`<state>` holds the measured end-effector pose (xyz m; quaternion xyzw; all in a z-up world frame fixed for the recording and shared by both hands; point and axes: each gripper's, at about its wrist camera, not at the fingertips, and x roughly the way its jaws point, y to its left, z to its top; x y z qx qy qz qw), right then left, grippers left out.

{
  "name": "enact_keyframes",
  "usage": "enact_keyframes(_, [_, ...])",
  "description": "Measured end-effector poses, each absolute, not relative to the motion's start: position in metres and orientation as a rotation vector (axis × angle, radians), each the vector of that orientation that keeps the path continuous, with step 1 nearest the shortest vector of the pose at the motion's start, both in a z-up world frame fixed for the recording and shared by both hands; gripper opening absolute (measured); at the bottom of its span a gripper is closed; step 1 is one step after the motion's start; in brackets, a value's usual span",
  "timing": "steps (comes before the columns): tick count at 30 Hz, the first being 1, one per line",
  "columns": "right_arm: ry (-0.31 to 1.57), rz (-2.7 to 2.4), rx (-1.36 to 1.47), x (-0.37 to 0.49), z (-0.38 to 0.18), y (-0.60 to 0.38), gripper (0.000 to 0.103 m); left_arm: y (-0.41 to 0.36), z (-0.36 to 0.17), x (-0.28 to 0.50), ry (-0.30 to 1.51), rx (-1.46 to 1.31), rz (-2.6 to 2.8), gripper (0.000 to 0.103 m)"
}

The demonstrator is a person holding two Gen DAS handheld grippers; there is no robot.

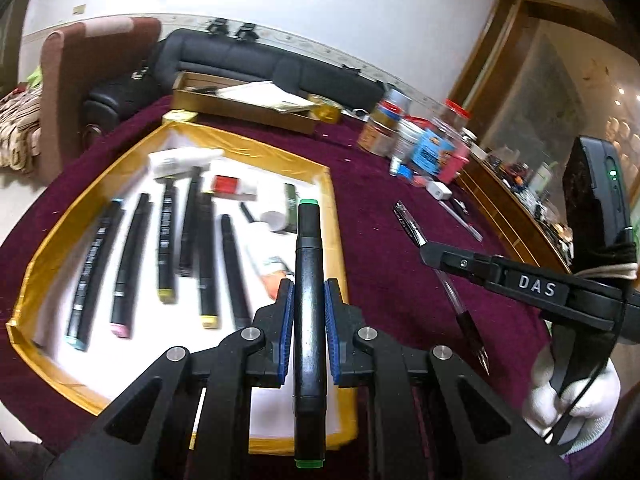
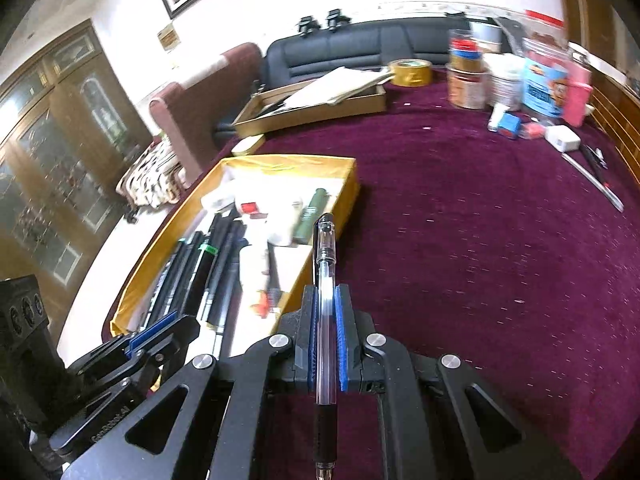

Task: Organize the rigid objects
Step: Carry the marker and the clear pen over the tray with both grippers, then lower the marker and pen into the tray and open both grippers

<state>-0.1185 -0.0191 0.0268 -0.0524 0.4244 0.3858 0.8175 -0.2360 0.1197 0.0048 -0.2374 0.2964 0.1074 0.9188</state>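
- left gripper [image 1: 308, 320]: jaws closed tight on a green-capped marker [image 1: 307, 280], blue pads pinching the barrel about mid-length; marker runs lengthwise along the fingers, one green end out front, the other toward the camera
- marker location: held in the air over the near right part of the gold-rimmed tray [image 1: 334, 208], not yet set down
- right gripper [image 2: 328, 332]: jaws closed on a clear gel pen [image 2: 325, 280], pads on the transparent barrel above the dark rubber grip; cap and clip forward, tip toward the camera
- pen location: held just beside the tray's right wall, over the maroon tablecloth [image 2: 480, 260]
- handling, judged: both are light, stiff plastic; the marker barrel is glossy and could slip or swivel, so a mid-barrel pinch suits it; the pen is thin and round, likely to roll once let go, thin barrel wants a gentle squeeze
- tray contents: row of black markers [image 1: 166, 236] with blue, pink and yellow end caps lying roughly parallel on a white liner, a white box with red patch [image 1: 228, 186], a dark green tube [image 2: 312, 216], a few other white items too blurred to name
- brown cardboard box [image 1: 240, 108] at far side holds papers
- jars and tubs [image 1: 416, 136] clustered at far right, contents unclear
- another pen [image 1: 408, 222] lies loose on the cloth
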Motion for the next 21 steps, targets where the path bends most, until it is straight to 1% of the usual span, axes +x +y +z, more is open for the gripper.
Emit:
enact_keyframes(11, [0.940, 0.895, -0.152, -0.130, 0.018, 0.033, 0.008, 0.156, -0.007, -0.244, 0.615, -0.522, 0.310, 0.012])
enact_keyframes(21, [1.030, 0.956, -0.147, -0.135, -0.003, 0.065, 0.008, 0.183, -0.031, -0.239, 0.663, -0.601, 0.355, 0.012])
